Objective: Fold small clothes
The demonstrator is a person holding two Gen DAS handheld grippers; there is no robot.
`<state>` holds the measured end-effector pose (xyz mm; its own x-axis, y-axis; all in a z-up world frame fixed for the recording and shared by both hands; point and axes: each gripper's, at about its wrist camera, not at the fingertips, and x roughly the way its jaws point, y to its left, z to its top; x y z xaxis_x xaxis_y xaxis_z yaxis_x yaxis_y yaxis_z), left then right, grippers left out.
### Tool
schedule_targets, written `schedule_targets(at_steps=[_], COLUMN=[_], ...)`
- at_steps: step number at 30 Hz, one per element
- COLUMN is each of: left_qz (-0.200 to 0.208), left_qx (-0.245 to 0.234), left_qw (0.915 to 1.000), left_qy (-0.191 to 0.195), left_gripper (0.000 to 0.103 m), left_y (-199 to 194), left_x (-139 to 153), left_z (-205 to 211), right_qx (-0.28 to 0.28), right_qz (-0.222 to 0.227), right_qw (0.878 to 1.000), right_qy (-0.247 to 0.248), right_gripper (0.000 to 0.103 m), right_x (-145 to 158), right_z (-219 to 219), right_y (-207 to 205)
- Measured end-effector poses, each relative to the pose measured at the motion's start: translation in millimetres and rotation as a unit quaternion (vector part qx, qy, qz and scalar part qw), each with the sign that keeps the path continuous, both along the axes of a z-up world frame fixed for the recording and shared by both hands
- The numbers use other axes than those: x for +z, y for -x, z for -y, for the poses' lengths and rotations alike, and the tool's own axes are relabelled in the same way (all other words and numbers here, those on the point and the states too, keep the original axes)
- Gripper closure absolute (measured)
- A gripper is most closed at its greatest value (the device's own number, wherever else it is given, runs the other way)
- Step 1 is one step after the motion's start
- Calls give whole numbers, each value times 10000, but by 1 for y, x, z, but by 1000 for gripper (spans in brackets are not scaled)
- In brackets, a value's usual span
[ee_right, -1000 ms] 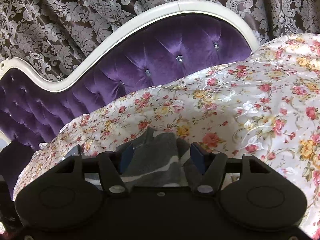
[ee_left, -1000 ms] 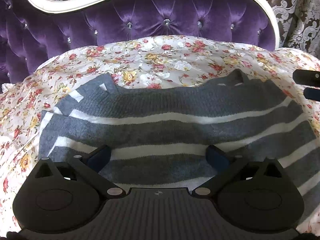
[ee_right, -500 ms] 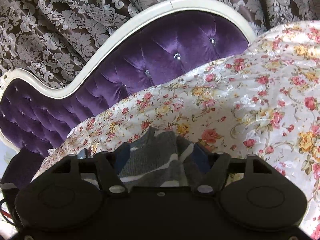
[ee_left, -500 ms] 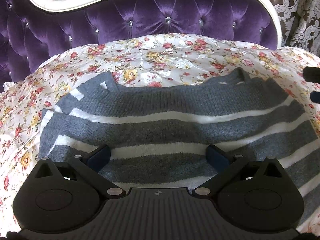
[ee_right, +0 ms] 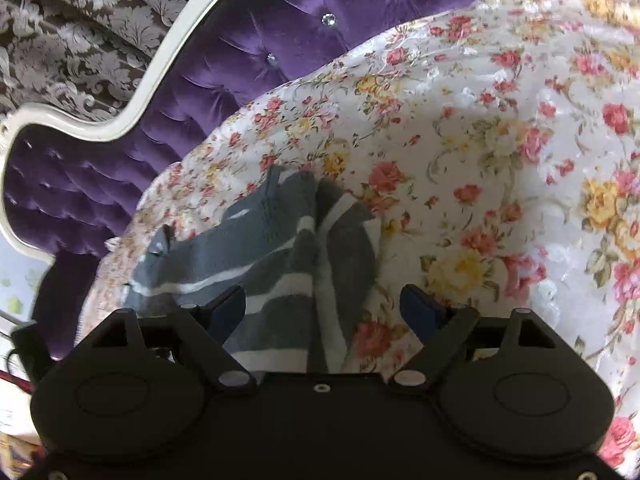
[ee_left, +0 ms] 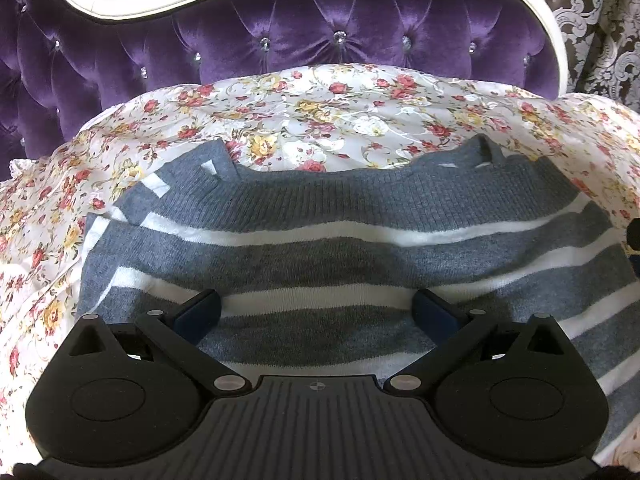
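Knitwear first: the grey-and-white striped sweater (ee_left: 340, 248) lies flat on the floral bedspread (ee_left: 320, 120), its long axis running left to right across the left wrist view, ribbed hem toward the purple tufted headboard (ee_left: 320, 36). Directly above its middle hangs the left gripper (ee_left: 316, 310), jaws wide apart and holding nothing. At the sweater's right end, where a folded edge (ee_right: 320, 248) shows, the right gripper (ee_right: 322, 306) is also spread wide and empty. Judging by position, the right one is nearer that edge for a next fold.
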<state>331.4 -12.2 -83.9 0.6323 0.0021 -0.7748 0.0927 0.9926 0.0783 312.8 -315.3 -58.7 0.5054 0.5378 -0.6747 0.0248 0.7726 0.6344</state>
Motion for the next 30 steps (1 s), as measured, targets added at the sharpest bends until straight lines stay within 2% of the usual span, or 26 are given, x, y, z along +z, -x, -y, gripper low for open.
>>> schedule_targets(at_steps=[2, 5, 9, 12, 15, 16, 19, 21, 24, 25, 28, 30], left_qz=[-1, -182, -57, -124, -352, -420, -244, -277, -401, -397, -324, -328], left_qx=[-47, 6, 226, 233, 183, 215, 193, 183, 132, 165, 117, -52], left_qw=[10000, 9997, 9970, 9986, 9992, 9989, 9994, 9993, 9991, 9991, 9987, 9986], left_qy=[23, 185, 743, 451, 90, 21, -150, -175, -57, 44, 385, 400], left_gripper=[0, 2, 2, 3, 15, 13, 10, 10, 16, 19, 19, 19], left_y=[-1, -7, -20, -39, -54, -58, -59, -60, -62, -59, -42, -26], left_x=[2, 13, 35, 34, 17, 11, 4, 6, 14, 20, 32, 35], left_z=[-1, -5, -12, -3, 7, 8, 13, 13, 8, 4, -2, -1], right_qx=[63, 159, 305, 326, 296, 290, 288, 282, 248, 246, 270, 283], right_qz=[-35, -15, 12, 11, -3, -5, -15, -5, -19, -16, -10, -9], right_qw=[9998, 9998, 9995, 9994, 9996, 9996, 9996, 9996, 9997, 9997, 9996, 9996], right_qy=[-165, -113, 37, 75, 49, 45, 48, 67, 42, 35, 38, 39], right_gripper=[16, 16, 14, 14, 14, 14, 14, 14, 14, 14, 14, 15], right_x=[-1, 1, 3, 3, 3, 3, 3, 4, 3, 3, 3, 3], right_z=[-3, -11, -23, -25, -24, -23, -23, -24, -24, -24, -23, -23], right_y=[-1, -1, -5, -6, -7, -7, -8, -9, -9, -9, -7, -7])
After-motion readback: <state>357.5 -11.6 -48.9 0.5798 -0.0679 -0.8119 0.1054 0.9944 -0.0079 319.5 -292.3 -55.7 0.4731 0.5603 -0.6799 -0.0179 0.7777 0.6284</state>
